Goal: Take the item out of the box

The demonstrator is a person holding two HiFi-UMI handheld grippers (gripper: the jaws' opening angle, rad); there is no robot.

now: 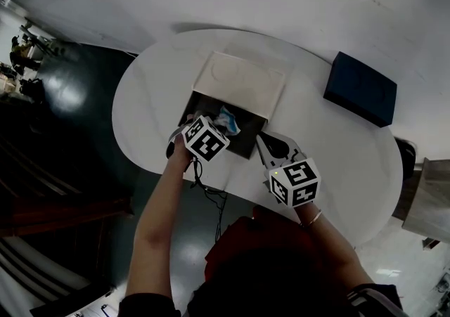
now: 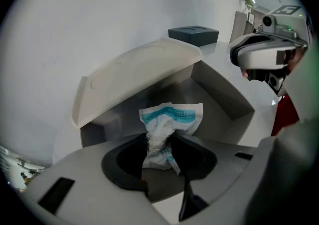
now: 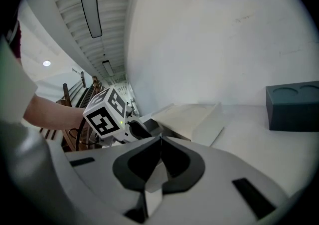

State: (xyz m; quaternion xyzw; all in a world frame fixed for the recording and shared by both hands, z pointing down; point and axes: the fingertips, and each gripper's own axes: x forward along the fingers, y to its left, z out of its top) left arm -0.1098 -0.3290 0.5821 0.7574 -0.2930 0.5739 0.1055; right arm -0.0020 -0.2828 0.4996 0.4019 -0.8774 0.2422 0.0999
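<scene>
right gripper: jaws together, empty, on table beside box | left gripper: jaws clamped on packet lower end | packet: inside open box; likely light, soft, crinkly, mid-body pinch suits | lid: raised behind

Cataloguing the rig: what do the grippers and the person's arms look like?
The left gripper and right gripper have pale grey bodies, black curved fingers and a white cube with black square markers. A black cable hangs from the left one. Forearms are bare; a thin bracelet sits on the right wrist.
</scene>
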